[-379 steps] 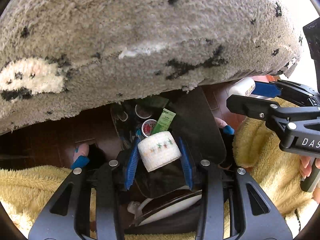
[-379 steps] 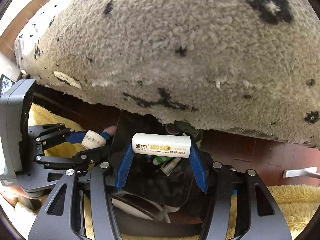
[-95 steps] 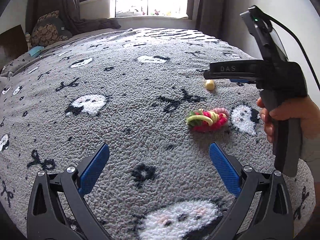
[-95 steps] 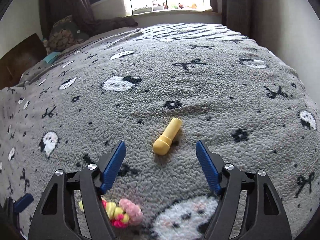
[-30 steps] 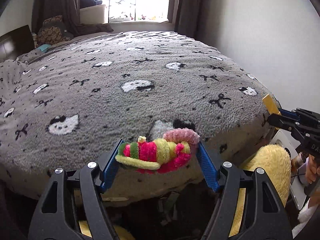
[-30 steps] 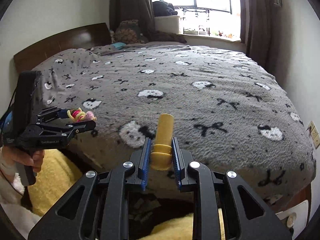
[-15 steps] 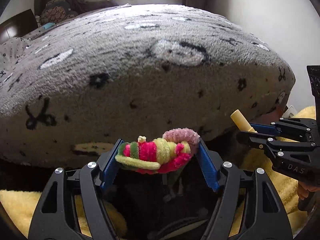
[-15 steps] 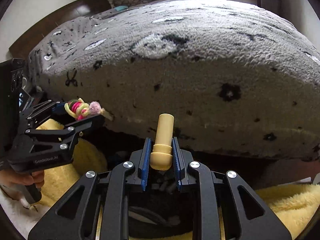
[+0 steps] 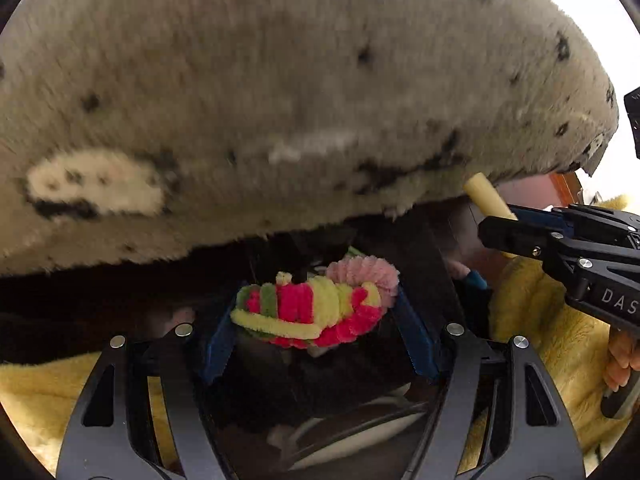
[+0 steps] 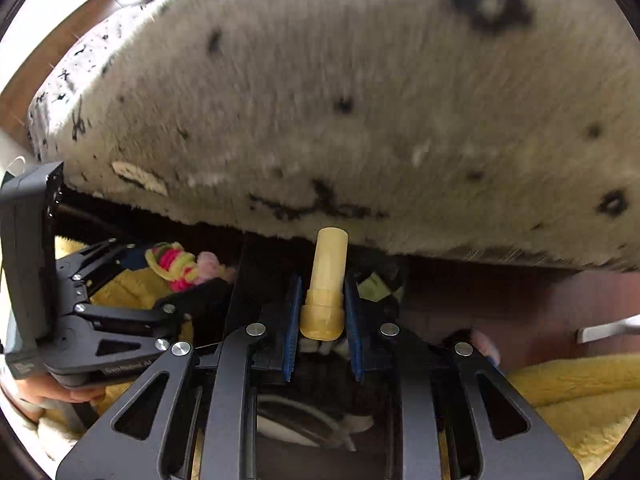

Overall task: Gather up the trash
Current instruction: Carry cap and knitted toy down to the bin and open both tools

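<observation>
Jaws of the left gripper (image 9: 316,312) clamp a bundle of fuzzy pipe cleaners (image 9: 316,304), while the right gripper (image 10: 322,312) pinches a yellow tube (image 10: 325,284). Both have dropped from the bedspread (image 9: 280,100) to a dark bin (image 10: 248,280) just beyond and below the jaws, so release looks next.

Both grippers (image 9: 316,320) (image 10: 322,320) clamped, angled downward

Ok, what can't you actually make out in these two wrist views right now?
- Bin contents: left wrist view, dark, hidden behind the pipe-cleaner bundle and left gripper.
- Blanket pattern: both views, motion-blurred.
- Yellow tube's base: right wrist view, covered by the right gripper pads.
</observation>
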### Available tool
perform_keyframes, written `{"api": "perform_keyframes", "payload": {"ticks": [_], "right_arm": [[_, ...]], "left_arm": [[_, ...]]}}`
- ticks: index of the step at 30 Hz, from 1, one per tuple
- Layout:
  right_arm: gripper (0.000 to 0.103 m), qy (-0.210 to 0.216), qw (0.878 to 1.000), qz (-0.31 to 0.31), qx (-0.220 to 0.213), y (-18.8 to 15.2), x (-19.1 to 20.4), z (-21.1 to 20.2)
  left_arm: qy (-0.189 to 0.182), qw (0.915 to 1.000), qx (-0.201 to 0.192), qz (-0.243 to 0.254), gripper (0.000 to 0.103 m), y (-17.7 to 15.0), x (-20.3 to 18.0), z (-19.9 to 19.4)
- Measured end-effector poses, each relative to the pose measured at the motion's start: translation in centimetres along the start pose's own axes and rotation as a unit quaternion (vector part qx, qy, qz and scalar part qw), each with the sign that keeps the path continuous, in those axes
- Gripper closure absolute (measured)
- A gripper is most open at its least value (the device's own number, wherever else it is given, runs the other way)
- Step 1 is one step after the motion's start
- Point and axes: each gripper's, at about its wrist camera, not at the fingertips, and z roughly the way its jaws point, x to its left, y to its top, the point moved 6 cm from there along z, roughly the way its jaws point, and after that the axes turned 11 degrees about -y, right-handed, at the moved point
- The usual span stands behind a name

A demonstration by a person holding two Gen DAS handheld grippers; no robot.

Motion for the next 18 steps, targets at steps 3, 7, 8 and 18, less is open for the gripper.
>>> {"api": "perform_keyframes", "payload": {"ticks": [3,7,8,18], "right_arm": [[0.081,0.009,1.000,0.004,0.028,-0.5,0.1,1.4],[0.081,0.016,0.999,-0.001,0.043,-0.6,0.4,2.1],[0.081,0.017,0.999,-0.003,0.045,-0.7,0.4,2.3],[0.077,0.015,0.999,-0.001,0.040,-0.2,0.9,2.5]], "left_arm": [[-0.014,0.9996,0.025,-0.007,0.035,-0.6,0.2,1.4],[-0.025,0.9981,0.053,-0.016,0.035,-1.4,0.7,2.8],[-0.026,0.9978,0.057,-0.019,0.035,-1.5,0.8,3.1],[-0.039,0.9964,0.066,-0.036,0.025,-2.4,1.1,3.9]]}}
